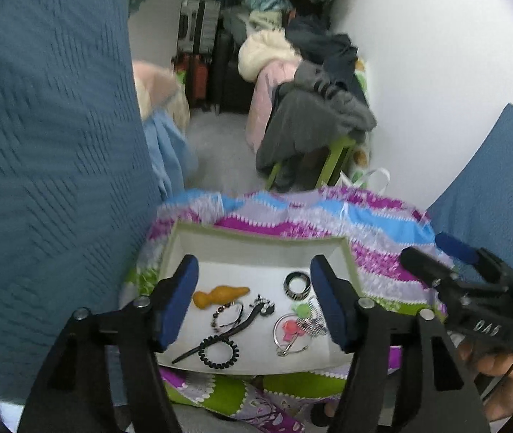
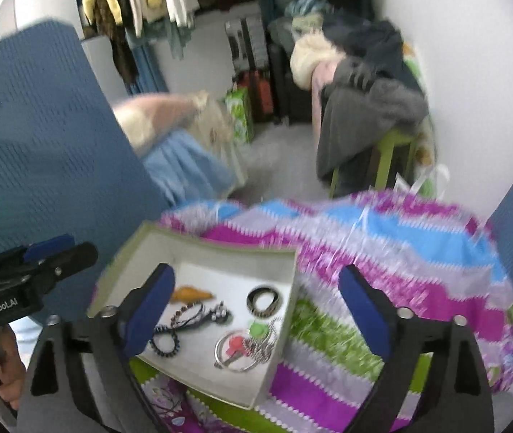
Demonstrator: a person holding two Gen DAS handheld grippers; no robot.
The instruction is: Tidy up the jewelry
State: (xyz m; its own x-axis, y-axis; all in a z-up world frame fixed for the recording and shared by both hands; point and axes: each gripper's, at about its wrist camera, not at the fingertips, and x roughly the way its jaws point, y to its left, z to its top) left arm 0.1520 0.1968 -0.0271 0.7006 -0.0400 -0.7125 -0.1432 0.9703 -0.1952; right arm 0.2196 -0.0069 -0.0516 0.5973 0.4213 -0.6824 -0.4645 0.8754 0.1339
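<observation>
A shallow white tray with a green rim (image 1: 260,240) (image 2: 198,242) rests on a striped cloth. It holds an orange piece (image 1: 220,296) (image 2: 191,293), a black-and-white bangle (image 1: 298,283) (image 2: 263,299), a beaded bracelet (image 1: 225,315), a black hair stick (image 1: 216,337), a black coil hair tie (image 1: 218,351) (image 2: 165,346), and hoop rings with pink and green charms (image 1: 292,330) (image 2: 240,346). My left gripper (image 1: 256,303) is open and empty above the tray. My right gripper (image 2: 256,310) is open and empty over the tray's right edge.
The striped purple, blue and green cloth (image 1: 364,223) (image 2: 382,245) covers the surface. Blue fabric (image 1: 47,144) stands close on the left. A green stool piled with clothes (image 1: 314,115) (image 2: 372,108) and suitcases (image 1: 198,54) stand behind, by a white wall.
</observation>
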